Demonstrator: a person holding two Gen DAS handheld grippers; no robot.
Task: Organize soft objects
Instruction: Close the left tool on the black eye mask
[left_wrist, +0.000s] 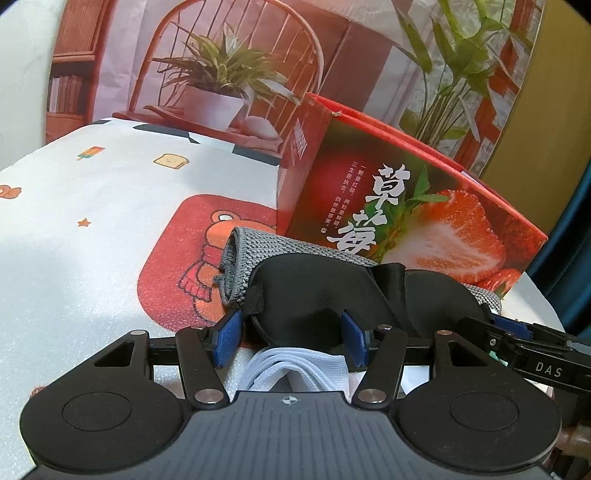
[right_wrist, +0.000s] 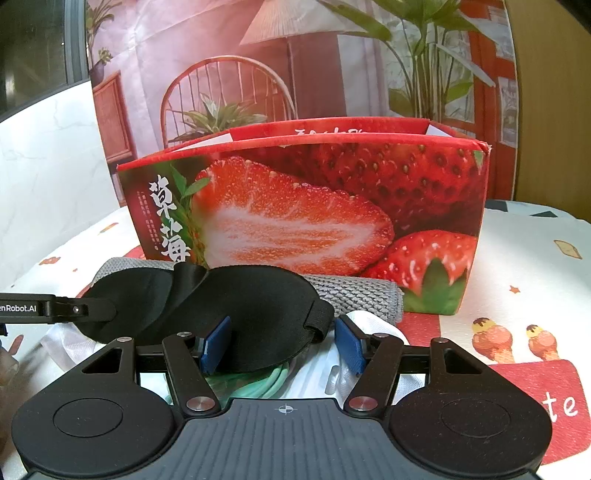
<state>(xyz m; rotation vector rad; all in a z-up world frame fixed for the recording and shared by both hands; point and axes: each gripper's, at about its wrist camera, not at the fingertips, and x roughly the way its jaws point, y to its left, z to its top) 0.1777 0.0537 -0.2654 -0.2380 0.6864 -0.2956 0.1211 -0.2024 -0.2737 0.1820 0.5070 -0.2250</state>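
At lower centre of the left wrist view, the left gripper (left_wrist: 290, 339) stands about half open, its two blue pads (left_wrist: 227, 338) set apart on either side of one end of a black sleep mask (left_wrist: 314, 295). Whether the pads press on the mask cannot be told; its lower edge sags between them. Below the jaws lies a white fabric item (left_wrist: 295, 369).

At lower centre of the right wrist view, the right gripper (right_wrist: 282, 343) is likewise about half open. Its left pad (right_wrist: 216, 341) lies against the underside of the mask's other end (right_wrist: 240, 306); the right pad (right_wrist: 349, 343) stands just beside the mask's side strap, with white fabric (right_wrist: 317, 373) and a pale green cord (right_wrist: 258, 380) underneath. A firm clamp cannot be confirmed from either view.

Each gripper enters the other's picture: the right one at the lower right edge of the left view (left_wrist: 517, 334), the left one at the left edge of the right view (right_wrist: 55, 308).

The mask spans both grippers, in front of a folded grey knit cloth (left_wrist: 280, 243) that lies against the base of a strawberry-printed box (right_wrist: 314, 206). The box occupies mid-frame in the right view and right of centre in the left view. All items rest on a white printed tablecloth (left_wrist: 92, 240).
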